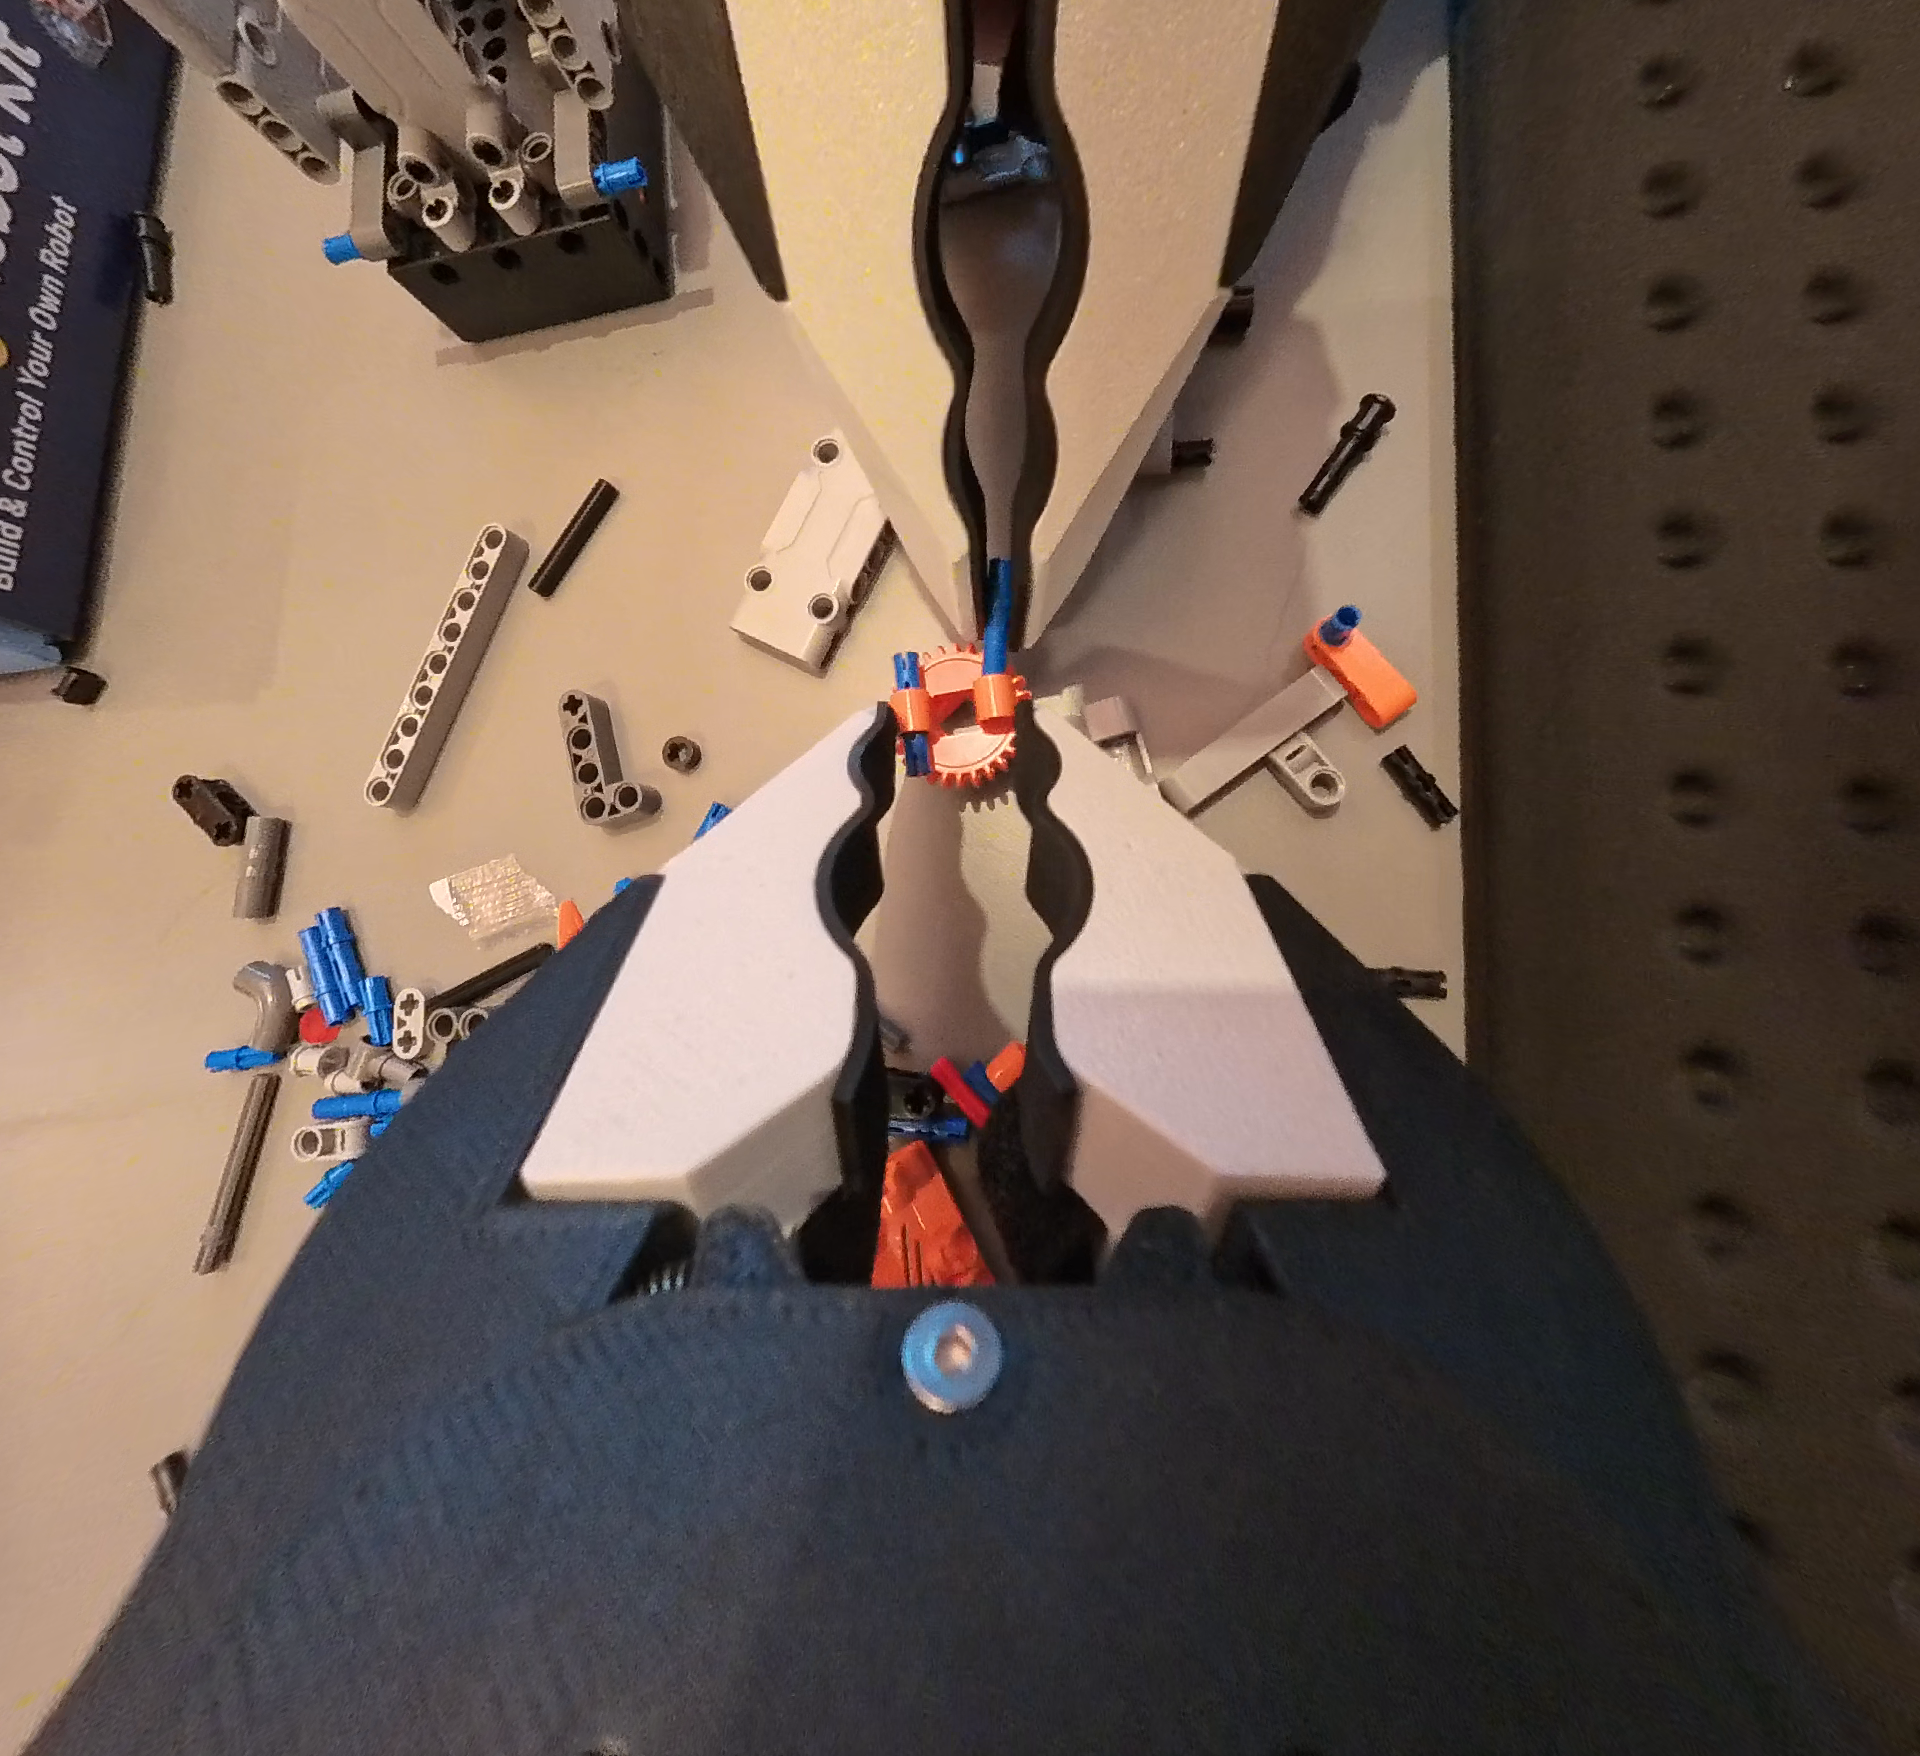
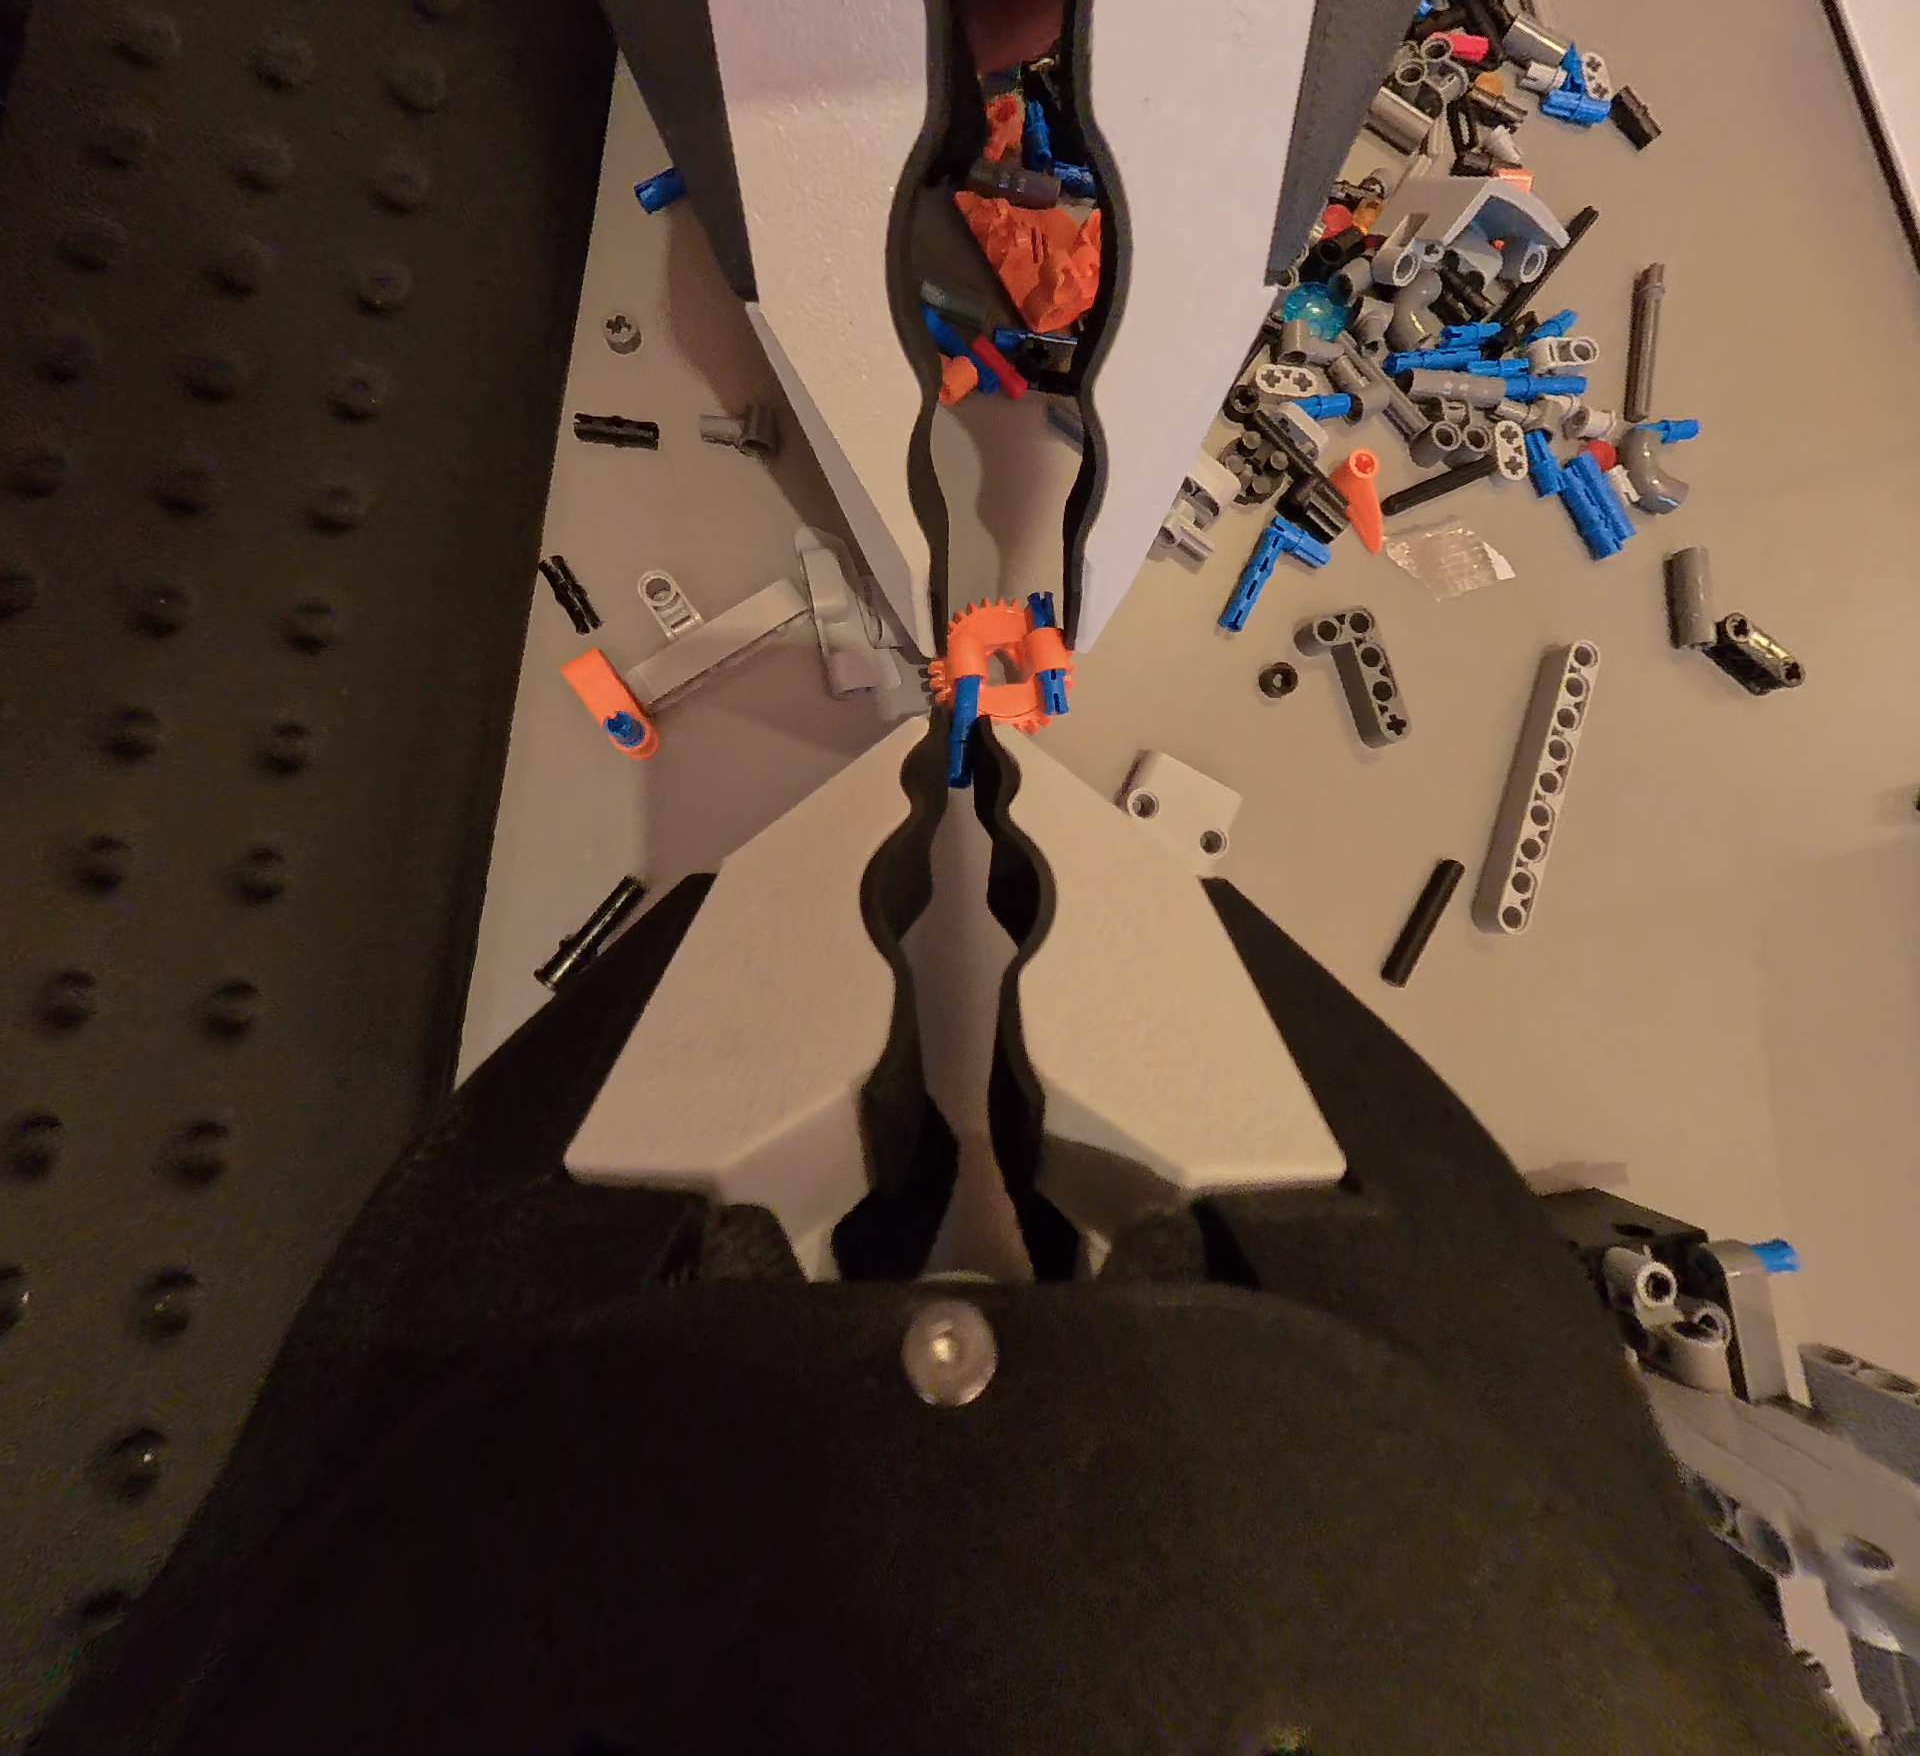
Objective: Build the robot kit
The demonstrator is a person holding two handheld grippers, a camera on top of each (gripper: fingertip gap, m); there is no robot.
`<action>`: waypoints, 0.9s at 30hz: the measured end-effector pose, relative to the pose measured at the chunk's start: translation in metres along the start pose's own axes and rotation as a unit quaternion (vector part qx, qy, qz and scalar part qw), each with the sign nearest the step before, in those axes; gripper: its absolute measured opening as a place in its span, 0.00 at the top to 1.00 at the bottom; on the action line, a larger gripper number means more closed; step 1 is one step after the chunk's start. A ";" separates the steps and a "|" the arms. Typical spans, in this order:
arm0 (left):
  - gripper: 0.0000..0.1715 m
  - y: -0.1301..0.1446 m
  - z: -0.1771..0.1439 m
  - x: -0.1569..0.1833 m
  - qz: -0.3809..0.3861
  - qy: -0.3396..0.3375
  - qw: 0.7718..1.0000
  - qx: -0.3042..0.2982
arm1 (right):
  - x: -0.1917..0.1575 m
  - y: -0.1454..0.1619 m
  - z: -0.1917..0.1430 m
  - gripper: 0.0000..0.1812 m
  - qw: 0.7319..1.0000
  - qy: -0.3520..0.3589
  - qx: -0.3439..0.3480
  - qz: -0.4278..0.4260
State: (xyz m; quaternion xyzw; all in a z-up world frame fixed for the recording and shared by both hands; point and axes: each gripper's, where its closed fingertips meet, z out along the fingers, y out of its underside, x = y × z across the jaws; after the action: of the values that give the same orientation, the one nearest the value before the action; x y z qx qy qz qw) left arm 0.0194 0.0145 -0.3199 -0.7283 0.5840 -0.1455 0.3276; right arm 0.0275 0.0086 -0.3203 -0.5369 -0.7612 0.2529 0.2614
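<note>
An orange gear [image 1: 961, 750] with two orange connectors and blue pins is held above the table. My left gripper [image 1: 961, 738] is shut on the gear, its two fingertips pressing the gear's sides. My right gripper [image 1: 1000, 628] comes in from the far side and is shut on a blue pin [image 1: 1000, 610] that stands in one orange connector. In the right wrist view my right gripper [image 2: 963, 759] pinches the same blue pin [image 2: 961, 735], and the left gripper [image 2: 1003, 641] grips the orange gear [image 2: 987, 667] from beyond.
A partly built grey and black model [image 1: 416, 96] stands at the far left beside a dark blue box [image 1: 52, 356]. Loose parts [image 2: 1455, 356] are piled on the table, with a long grey beam [image 1: 447, 667] and a grey-orange piece [image 1: 1288, 730]. A black studded mat [image 1: 1683, 563] borders the table. My two grippers' fingertips are within a few centimetres of each other.
</note>
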 end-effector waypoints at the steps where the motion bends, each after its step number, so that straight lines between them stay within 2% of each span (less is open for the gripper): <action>1: 0.88 0.000 0.000 0.000 0.000 0.003 1.000 0.002 | 0.000 0.000 0.000 0.99 1.000 0.000 0.000 -0.003; 16: 0.88 0.000 -0.001 0.002 0.005 0.018 1.000 0.012 | 0.000 0.000 0.002 0.99 1.000 -0.017 -0.003 -0.021; 27: 0.88 0.000 0.000 0.001 -0.001 0.017 1.000 0.015 | 0.001 0.000 0.003 0.99 1.000 -0.003 -0.017 -0.014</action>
State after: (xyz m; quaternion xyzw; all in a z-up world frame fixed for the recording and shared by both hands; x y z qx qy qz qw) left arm 0.0197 0.0132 -0.3199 -0.7216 0.5863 -0.1668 0.3282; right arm 0.0248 0.0091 -0.3224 -0.5299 -0.7735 0.2383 0.2532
